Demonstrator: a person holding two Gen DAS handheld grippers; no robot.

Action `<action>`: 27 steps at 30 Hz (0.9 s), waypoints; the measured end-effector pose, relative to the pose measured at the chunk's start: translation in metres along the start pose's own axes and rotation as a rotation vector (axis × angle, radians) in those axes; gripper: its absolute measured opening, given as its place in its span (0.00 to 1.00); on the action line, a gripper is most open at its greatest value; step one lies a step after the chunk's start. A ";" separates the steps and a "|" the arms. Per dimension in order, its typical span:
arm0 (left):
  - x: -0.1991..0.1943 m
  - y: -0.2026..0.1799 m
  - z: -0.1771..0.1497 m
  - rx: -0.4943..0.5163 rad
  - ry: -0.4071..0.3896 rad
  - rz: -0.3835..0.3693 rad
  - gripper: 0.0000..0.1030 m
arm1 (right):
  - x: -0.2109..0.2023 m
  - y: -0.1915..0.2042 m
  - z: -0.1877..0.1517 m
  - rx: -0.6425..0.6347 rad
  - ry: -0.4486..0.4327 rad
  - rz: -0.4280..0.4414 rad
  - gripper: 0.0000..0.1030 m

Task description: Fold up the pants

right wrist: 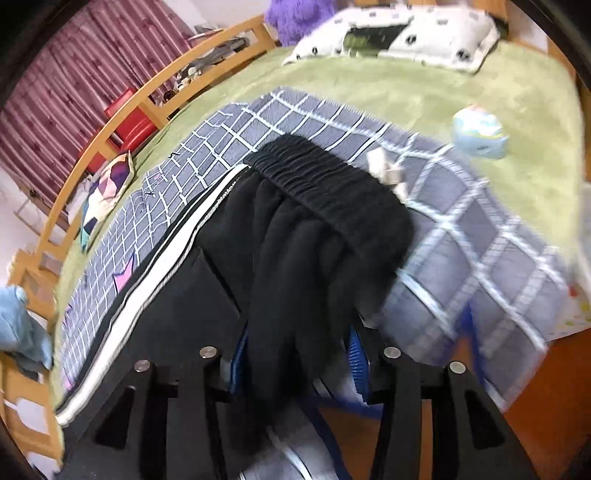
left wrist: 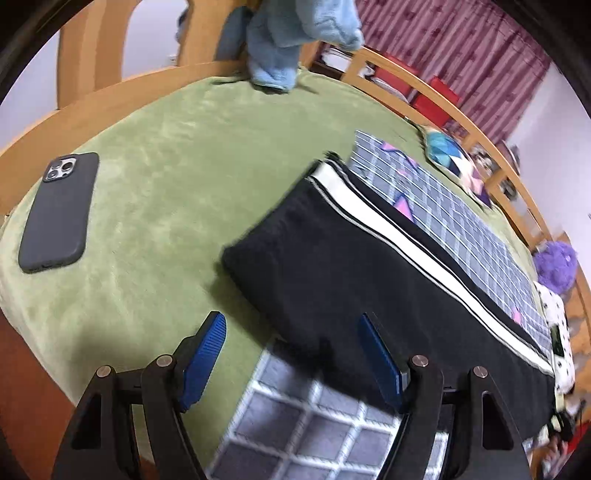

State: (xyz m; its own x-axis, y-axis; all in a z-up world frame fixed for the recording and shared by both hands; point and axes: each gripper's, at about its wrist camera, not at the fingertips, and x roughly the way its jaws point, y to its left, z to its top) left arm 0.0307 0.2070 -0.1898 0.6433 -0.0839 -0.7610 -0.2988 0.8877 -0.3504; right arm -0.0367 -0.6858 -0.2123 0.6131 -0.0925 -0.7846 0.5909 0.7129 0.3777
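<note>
black track pants (left wrist: 369,266) with a white side stripe (left wrist: 413,254) lie lengthwise on a grey checked blanket (left wrist: 454,206) spread over a green bed cover (left wrist: 166,177), the legs laid one on the other so the garment reads as already halved along its length. the right gripper (right wrist: 295,354) is clenched on a bunched fold of the black cloth near the elastic waistband (right wrist: 325,184), which rises gathered and off the blanket in the right wrist view, its white drawstring (right wrist: 388,171) trailing to one side. the left gripper (left wrist: 291,350) is released, jaws wide apart and grasping nothing, hanging just above the near edge of the pants by the cuff end. the step in hand looks to be the crosswise fold, waistband to cuffs; the next move likely calls for the right claw to carry the waist along the legs toward the hem, while the left either pins or pinches the cloth near the cuffs to keep the stripe edges aligned. a dark-cased phone (left wrist: 59,214) lies well apart on the cover, and a spotted pillow (right wrist: 399,37) and purple plush toy (right wrist: 295,14) sit at the far end of the bed. no brand mark, label or legible writing can be made out on the pants, phone or bedding; both views are blurred.
</note>
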 end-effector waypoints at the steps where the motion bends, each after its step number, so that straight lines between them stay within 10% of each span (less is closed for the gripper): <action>1: 0.006 0.003 0.004 -0.017 -0.001 0.004 0.70 | -0.006 0.005 0.000 -0.014 -0.001 -0.011 0.44; 5: 0.034 0.005 0.017 -0.038 0.016 0.008 0.68 | -0.049 0.022 -0.017 -0.107 -0.039 -0.079 0.45; 8: 0.050 0.004 0.023 -0.014 0.017 0.051 0.21 | -0.066 0.049 -0.041 -0.169 -0.060 -0.098 0.45; 10: 0.045 0.011 0.023 -0.011 0.003 0.000 0.17 | -0.070 0.073 -0.051 -0.203 -0.062 -0.101 0.45; 27: -0.012 -0.025 0.051 0.237 -0.136 0.090 0.62 | 0.049 0.292 -0.058 -0.748 -0.031 0.122 0.70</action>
State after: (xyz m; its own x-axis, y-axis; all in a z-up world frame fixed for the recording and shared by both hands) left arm 0.0669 0.2090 -0.1439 0.7147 0.0473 -0.6978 -0.1961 0.9712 -0.1351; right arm 0.1355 -0.4425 -0.1691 0.6725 0.0056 -0.7401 0.0116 0.9998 0.0181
